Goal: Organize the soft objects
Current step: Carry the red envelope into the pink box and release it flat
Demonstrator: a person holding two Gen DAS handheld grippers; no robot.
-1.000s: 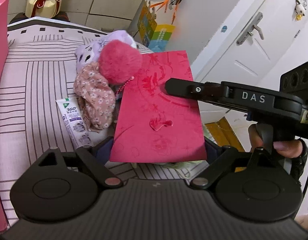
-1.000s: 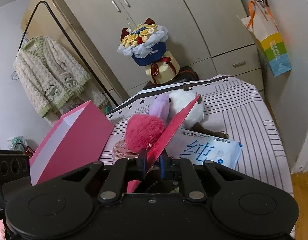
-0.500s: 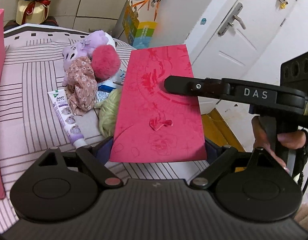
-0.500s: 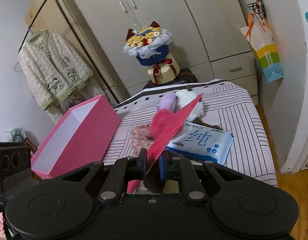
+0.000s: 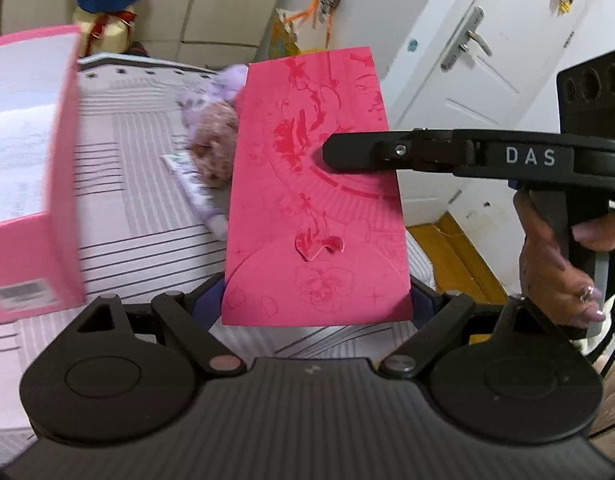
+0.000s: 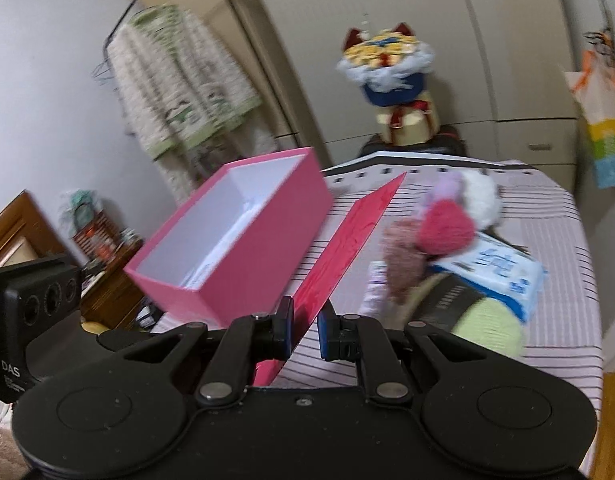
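Observation:
A red envelope [image 5: 315, 200] stands upright above the striped bed. My left gripper [image 5: 317, 304] spans its lower width, blue pads pressed against both side edges. My right gripper [image 6: 306, 332] is shut on the envelope's [image 6: 347, 236] edge; in the left wrist view its finger [image 5: 387, 152] reaches across the envelope from the right. Behind the envelope lie the soft things: a purple plush [image 5: 223, 84], a floral scrunchie [image 5: 213, 148], a pink pompom [image 6: 447, 228], a white plush [image 6: 479, 196] and green yarn [image 6: 491, 324].
An open pink box [image 6: 251, 264] sits on the bed to the left, its wall [image 5: 63, 184] close to the envelope. A wipes pack [image 6: 495, 268] and a tube [image 5: 195, 192] lie by the pile. Wardrobe, flower bouquet [image 6: 387, 68] and door surround the bed.
Both grippers have carried the envelope up and leftward, away from the pile. The pink box now fills the left of both views, and the soft things look smaller and farther.

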